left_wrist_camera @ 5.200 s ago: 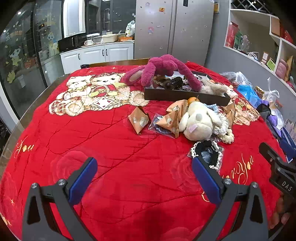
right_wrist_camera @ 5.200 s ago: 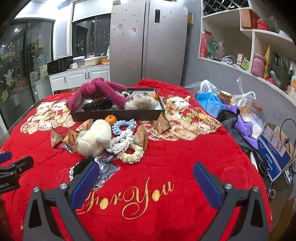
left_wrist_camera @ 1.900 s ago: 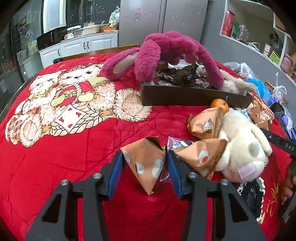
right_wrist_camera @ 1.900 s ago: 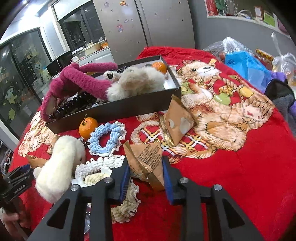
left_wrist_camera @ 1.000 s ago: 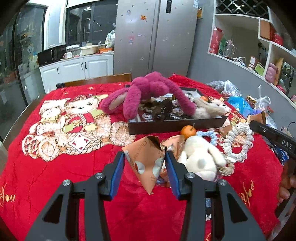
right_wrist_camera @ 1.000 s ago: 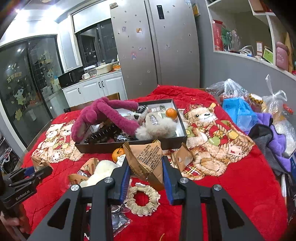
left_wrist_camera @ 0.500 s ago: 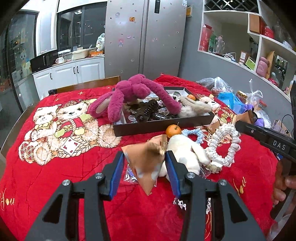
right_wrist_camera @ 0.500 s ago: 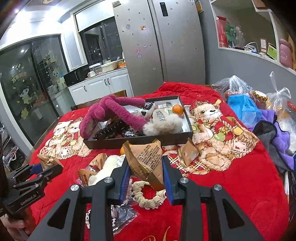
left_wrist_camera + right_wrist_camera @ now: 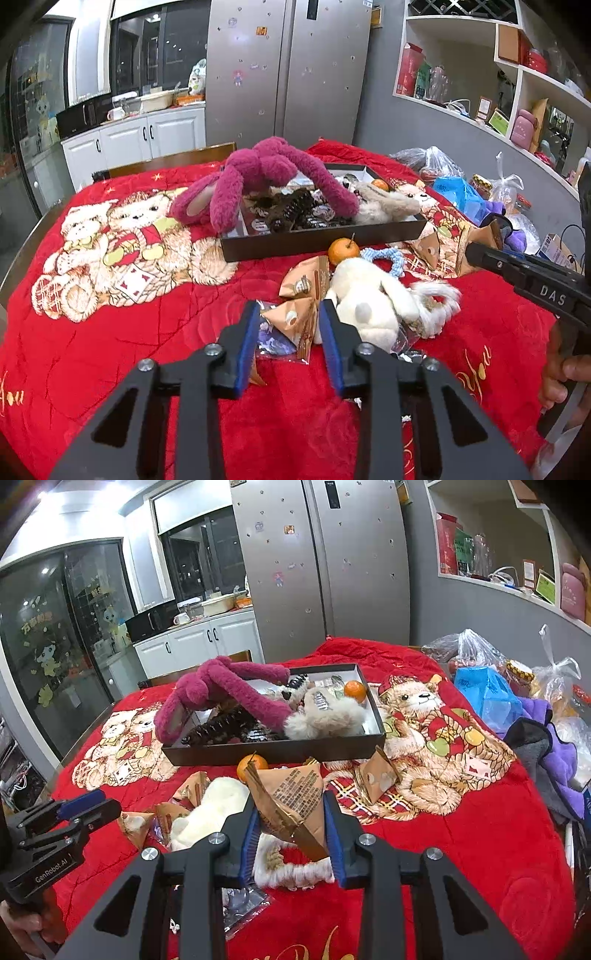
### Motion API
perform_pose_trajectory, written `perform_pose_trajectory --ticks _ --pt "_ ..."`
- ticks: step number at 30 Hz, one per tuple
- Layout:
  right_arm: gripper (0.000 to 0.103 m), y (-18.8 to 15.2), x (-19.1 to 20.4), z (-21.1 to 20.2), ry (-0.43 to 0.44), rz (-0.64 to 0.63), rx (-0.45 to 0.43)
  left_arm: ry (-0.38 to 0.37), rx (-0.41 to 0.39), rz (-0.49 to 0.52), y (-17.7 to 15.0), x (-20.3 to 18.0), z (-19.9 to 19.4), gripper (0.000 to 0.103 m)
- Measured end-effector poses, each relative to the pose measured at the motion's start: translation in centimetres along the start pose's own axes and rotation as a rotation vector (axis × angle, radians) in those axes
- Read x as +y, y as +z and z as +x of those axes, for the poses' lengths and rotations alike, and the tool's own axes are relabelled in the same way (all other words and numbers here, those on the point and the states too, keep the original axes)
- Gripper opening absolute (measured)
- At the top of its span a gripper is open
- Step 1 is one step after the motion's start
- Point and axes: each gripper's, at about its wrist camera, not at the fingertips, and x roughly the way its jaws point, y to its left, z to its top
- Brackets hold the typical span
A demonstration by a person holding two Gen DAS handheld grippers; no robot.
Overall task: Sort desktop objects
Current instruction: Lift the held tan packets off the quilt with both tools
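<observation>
surface: table under a red blanket (image 9: 110,332) printed with teddy bears | frame centre: dark tray (image 9: 325,236), an orange (image 9: 343,251) and blue ring (image 9: 384,254) just before it | lower centre: white plush toy (image 9: 369,302), brown snack packets (image 9: 310,280), rope ring (image 9: 291,871) | right edge: plastic bags (image 9: 484,694), purple cloth (image 9: 557,760)

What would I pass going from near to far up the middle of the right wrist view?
right gripper clamping a brown snack packet → loose orange on the red cloth → black tray → pink plush toy draped over the tray → steel fridge
</observation>
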Motion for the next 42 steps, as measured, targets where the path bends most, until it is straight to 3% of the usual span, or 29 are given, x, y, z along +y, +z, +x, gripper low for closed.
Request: perform_pose_trajectory --ticks 10,17,22,24,27,29,35,38,40,42 --pt "0.032 0.5 0.5 -0.4 0.006 -0.022 -0.005 0.028 0.012 -0.013 -0.5 1.8 0.4 0.029" --pt "0.032 0.2 1.1 0.0 0.028 -0.039 0.007 0.001 0.067 -0.021 -1.7 2.4 2.6 0.029" --pt "0.032 0.1 1.1 0.2 0.033 -0.039 0.011 0.042 0.066 -0.003 -2.0 2.3 3.2 0.030" --pt "0.032 0.1 1.0 0.4 0.031 -0.037 0.014 0.064 0.062 0.001 -1.8 2.4 3.0 0.051" --pt "0.032 0.0 0.8 0.8 0.037 -0.034 0.022 0.089 0.052 0.010 -1.9 2.6 3.0 0.072" --pt "0.032 0.0 0.6 1.1 0.041 -0.033 0.024 0.107 0.071 0.016 -2.1 2.8 3.8 0.074" --pt "0.032 0.1 0.8 2.2 0.052 -0.039 0.041 0.104 0.165 -0.035 -3.4 4.1 7.5 0.074" --pt "0.032 0.0 0.7 2.4 0.054 -0.042 0.045 0.092 0.158 -0.051 -3.7 4.4 7.7 0.073" --pt "0.032 0.0 0.5 2.6 0.052 -0.040 0.046 0.096 0.153 -0.055 -3.8 4.5 7.7 0.069" --pt "0.032 0.0 0.4 2.8 0.050 -0.034 0.049 0.101 0.149 -0.054 -3.8 4.6 7.6 0.048"
